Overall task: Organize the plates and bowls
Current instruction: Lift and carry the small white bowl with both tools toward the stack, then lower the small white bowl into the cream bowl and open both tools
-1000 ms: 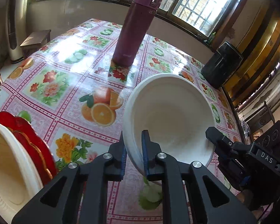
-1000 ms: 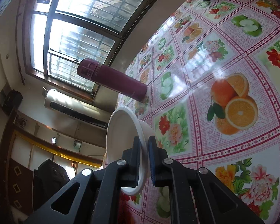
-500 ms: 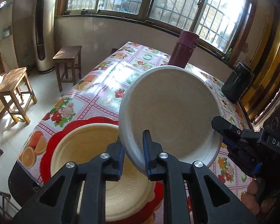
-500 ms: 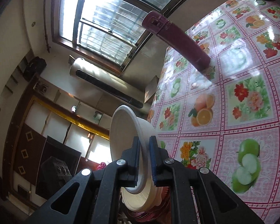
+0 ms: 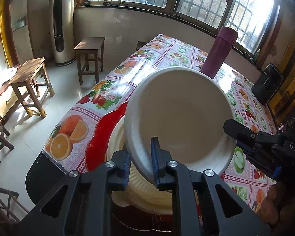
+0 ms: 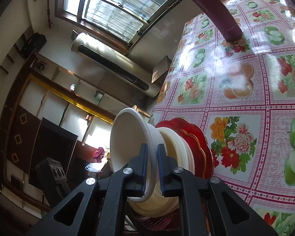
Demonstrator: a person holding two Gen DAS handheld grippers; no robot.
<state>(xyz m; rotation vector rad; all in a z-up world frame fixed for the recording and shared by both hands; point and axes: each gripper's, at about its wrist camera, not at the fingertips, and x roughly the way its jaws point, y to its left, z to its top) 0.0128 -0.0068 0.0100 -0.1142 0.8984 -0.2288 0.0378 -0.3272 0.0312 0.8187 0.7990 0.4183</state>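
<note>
White bowl [image 5: 179,118] clamped at its rim by both my tongs.
Left gripper [image 5: 141,157] and right gripper [image 6: 152,163] hold it over the cream bowl [image 6: 175,147] on the red plate [image 5: 100,137].

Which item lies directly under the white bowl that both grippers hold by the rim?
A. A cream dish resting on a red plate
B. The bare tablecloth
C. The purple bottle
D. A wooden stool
A: the white bowl, clamped by the left gripper and the right gripper, hangs over the cream dish, which sits on the red plate.
</note>
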